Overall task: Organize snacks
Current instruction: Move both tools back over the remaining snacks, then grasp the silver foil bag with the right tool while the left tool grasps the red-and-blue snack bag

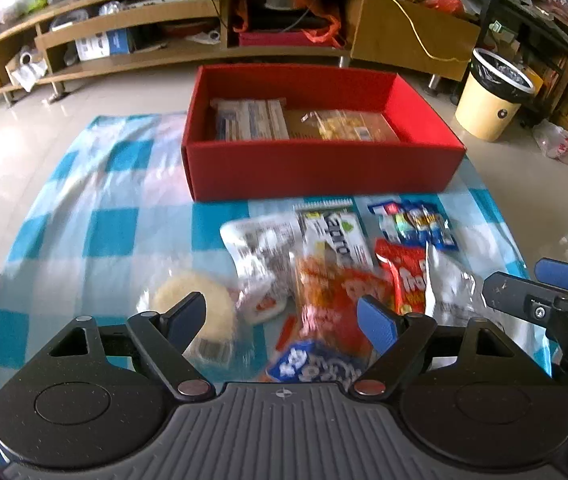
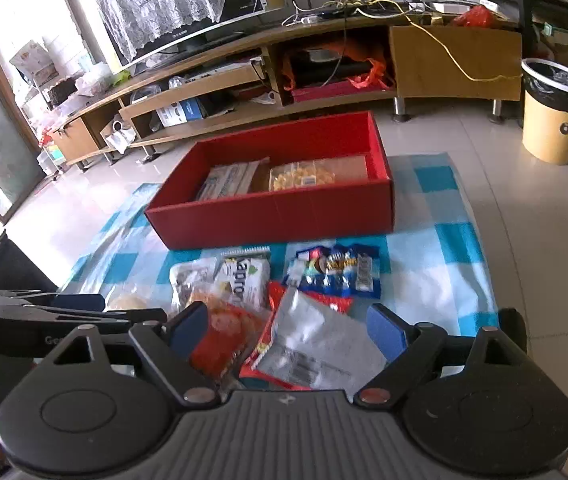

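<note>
Hovering: left claw (image 1: 282, 316) and right claw (image 2: 288, 330) both hang above the snack pile, angled down.
Left claw: jaws spread wide, nothing between the blue pads; below them lie a round pale cake (image 1: 194, 306) and an orange pack (image 1: 324, 292).
Right claw: jaws spread wide, gripping nothing; a silver pouch (image 2: 316, 344) lies under the gap.
Snacks: loose heap on the checked cloth (image 1: 112, 232) covering the worktop, just in front of the red box (image 1: 320, 172).
Pile: white-green pack (image 1: 338, 232), clear black-and-white bag (image 1: 264, 248), red pack (image 1: 402, 276), blue pack (image 1: 414, 224) a little apart at the right, blue-white pack (image 1: 312, 366) nearest the camera.
Box: open-topped, at the far side of the cloth; inside, 1 white-blue pack (image 1: 250, 118) at left, 1 yellow pack (image 1: 344, 124) at right.
Beyond: low wooden shelf (image 1: 204, 12) along the wall, yellow bin (image 1: 492, 94) on the floor to the right.
Blur: nearest packs are smeared, so print is unreadable.
</note>
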A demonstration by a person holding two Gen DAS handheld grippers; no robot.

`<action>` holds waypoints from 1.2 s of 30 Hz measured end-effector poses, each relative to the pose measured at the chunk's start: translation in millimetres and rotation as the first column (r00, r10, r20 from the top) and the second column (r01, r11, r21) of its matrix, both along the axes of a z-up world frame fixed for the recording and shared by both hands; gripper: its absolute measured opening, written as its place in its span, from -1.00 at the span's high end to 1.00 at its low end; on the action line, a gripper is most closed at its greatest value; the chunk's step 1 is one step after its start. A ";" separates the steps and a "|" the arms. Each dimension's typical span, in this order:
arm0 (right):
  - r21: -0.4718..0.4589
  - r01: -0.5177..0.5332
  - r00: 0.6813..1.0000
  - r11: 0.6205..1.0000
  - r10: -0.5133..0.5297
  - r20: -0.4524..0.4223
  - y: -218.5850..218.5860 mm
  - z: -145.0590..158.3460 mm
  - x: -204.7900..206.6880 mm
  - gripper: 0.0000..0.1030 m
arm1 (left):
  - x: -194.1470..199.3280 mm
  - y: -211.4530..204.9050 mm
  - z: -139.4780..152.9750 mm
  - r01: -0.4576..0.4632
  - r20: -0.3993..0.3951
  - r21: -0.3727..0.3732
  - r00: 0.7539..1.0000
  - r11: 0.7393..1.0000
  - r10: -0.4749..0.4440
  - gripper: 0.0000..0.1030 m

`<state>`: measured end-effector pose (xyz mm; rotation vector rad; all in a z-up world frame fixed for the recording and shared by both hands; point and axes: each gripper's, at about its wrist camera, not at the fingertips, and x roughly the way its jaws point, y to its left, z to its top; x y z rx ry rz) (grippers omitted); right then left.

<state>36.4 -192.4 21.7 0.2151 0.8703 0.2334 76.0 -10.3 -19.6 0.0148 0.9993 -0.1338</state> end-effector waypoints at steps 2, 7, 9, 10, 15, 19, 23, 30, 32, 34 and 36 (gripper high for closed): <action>0.002 0.007 1.000 1.000 -0.007 -0.011 -1.0 -3.4 -5.8 -0.61 | -4.3 -0.3 -3.2 0.005 -0.012 -0.004 1.000 1.000 -0.005 -0.70; 0.002 0.016 0.999 1.000 -0.016 -0.040 -2.2 -14.3 -15.1 -0.62 | -11.5 2.0 -10.8 -0.001 -0.034 -0.006 0.999 1.000 0.001 -0.70; 0.010 0.027 0.999 1.000 -0.027 -0.046 -5.9 -16.9 -15.4 -0.62 | -13.8 2.7 -12.7 -0.001 -0.040 -0.009 0.999 1.000 0.001 -0.71; 0.012 0.037 0.998 0.999 -0.036 -0.046 -8.2 -18.2 -15.8 -0.62 | -14.8 2.6 -14.2 0.002 -0.044 -0.007 0.999 1.000 -0.002 -0.71; -0.025 0.053 0.998 0.998 -0.054 -0.040 -19.2 -27.9 -18.4 -0.62 | -18.8 -0.4 -21.0 0.026 -0.058 -0.008 0.998 1.000 -0.026 -0.72; -0.086 -0.049 0.998 0.995 0.046 -0.037 -24.1 -33.2 -15.3 -0.62 | -22.0 -2.1 -26.0 0.049 -0.063 -0.003 0.997 0.999 -0.049 -0.73; -0.212 -0.223 0.975 0.952 0.220 -0.037 -18.7 -35.9 -6.6 -0.62 | -21.9 -2.8 -29.5 0.068 -0.074 -0.022 0.995 0.997 -0.069 -0.74; -0.226 -0.429 0.903 0.875 0.416 -0.106 -7.3 -56.8 31.5 -0.63 | -19.7 -10.5 -37.9 0.102 -0.103 -0.025 0.989 0.995 -0.104 -0.76; -0.210 -0.470 0.882 0.857 0.449 -0.142 -4.2 -66.6 42.7 -0.63 | -18.8 -11.5 -40.5 0.104 -0.109 -0.020 0.988 0.994 -0.105 -0.77; -0.201 -0.482 0.875 0.853 0.456 -0.162 -2.3 -75.6 48.9 -0.60 | -17.5 -12.1 -42.3 0.102 -0.114 -0.015 0.988 0.995 -0.103 -0.77; -0.224 -0.474 0.879 0.852 0.444 -0.173 -0.5 -79.1 47.1 -0.51 | -15.9 -11.2 -42.3 0.099 -0.116 -0.019 0.988 0.995 -0.100 -0.77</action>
